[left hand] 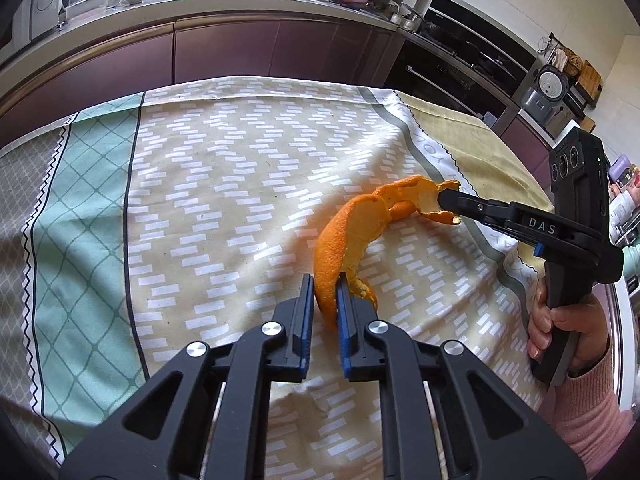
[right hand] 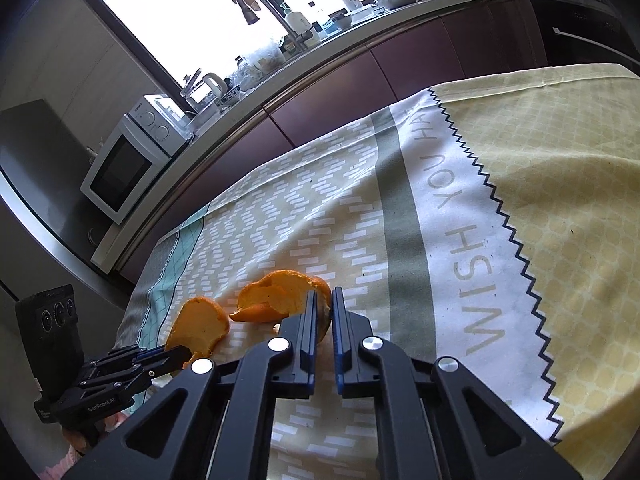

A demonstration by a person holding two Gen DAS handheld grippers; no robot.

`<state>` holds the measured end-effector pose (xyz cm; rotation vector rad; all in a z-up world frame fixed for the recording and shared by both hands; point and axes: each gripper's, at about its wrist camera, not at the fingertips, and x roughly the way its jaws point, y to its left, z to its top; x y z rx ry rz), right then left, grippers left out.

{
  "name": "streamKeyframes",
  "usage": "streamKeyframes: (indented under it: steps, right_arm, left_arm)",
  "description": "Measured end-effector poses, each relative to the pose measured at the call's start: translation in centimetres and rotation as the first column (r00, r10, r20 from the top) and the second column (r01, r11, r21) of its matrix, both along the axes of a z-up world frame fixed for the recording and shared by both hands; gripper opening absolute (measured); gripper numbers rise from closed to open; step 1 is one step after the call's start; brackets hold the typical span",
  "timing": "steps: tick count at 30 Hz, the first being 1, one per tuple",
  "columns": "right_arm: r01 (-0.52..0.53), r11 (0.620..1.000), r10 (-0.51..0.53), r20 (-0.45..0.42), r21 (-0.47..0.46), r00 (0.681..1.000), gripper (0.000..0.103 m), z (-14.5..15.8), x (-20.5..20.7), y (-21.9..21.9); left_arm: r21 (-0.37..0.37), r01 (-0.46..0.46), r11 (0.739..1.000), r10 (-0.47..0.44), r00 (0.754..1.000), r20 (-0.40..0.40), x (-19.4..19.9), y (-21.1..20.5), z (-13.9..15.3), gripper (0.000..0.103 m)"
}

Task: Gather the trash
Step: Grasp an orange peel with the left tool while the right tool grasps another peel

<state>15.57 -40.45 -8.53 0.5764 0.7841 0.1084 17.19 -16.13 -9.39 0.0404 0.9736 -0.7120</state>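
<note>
The left gripper (left hand: 325, 286) is clamped on the near end of an orange peel (left hand: 348, 236), and the right gripper (right hand: 324, 300) is pinched on its far end, so one long curled strip is held from both sides. The peel rests on the patterned tablecloth (left hand: 224, 168), near the grey stripe. For a clean lift, both ends should be raised together and kept level, since the strip looks brittle and could be torn if pulled apart. No bin is seen in either view; the kitchen counter (left hand: 240, 4) lies beyond.
</note>
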Motion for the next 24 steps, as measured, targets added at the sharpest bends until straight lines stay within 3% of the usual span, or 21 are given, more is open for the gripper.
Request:
streamKeyframes:
  steps: [24]
  right_arm:
    - [-0.026,0.989,0.007,0.125,0.149,0.992,0.004,2.5,-3.1,1.2]
  left_arm:
    - [-0.083,-0.08,0.993,0.085,0.994,0.062,-2.7,7.6,3.7,0.007]
